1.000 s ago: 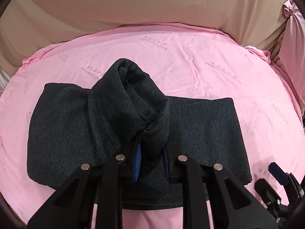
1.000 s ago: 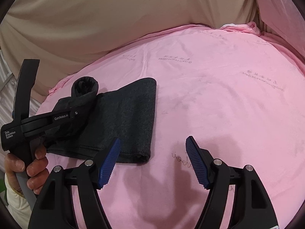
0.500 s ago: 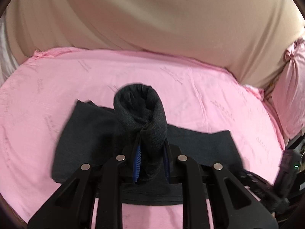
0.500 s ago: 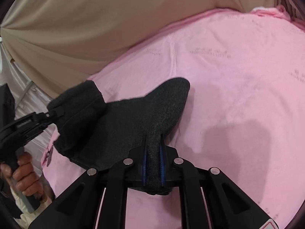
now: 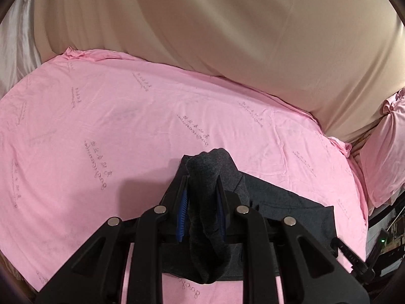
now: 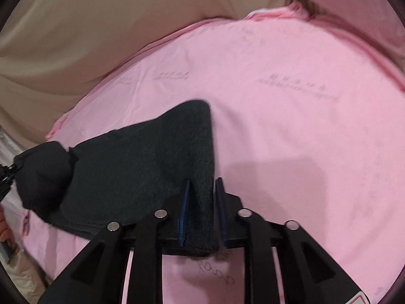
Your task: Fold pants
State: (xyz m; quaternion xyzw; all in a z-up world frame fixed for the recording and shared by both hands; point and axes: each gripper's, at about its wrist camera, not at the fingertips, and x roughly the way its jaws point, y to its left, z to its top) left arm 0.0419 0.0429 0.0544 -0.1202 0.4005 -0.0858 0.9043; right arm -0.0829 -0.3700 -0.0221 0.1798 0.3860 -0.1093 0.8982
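Observation:
The dark grey pants (image 6: 141, 167) are folded into a thick band and held up between both grippers over the pink bed sheet (image 6: 303, 139). My right gripper (image 6: 201, 185) is shut on the band's near right edge. My left gripper (image 5: 202, 179) is shut on a bunched end of the pants (image 5: 207, 202), which bulges above the fingers and hangs below them. In the right wrist view that bunched end (image 6: 43, 174) sits at the far left, with the left gripper mostly out of frame.
A beige fabric backdrop (image 5: 227, 38) rises behind the bed. A pink pillow (image 5: 387, 152) lies at the right edge of the left wrist view. The person's hand (image 6: 5, 230) shows at the left edge of the right wrist view.
My right gripper went from open over the sheet to shut on the pants' edge. My left gripper moved left and lifted its end, so the pants now hang between both.

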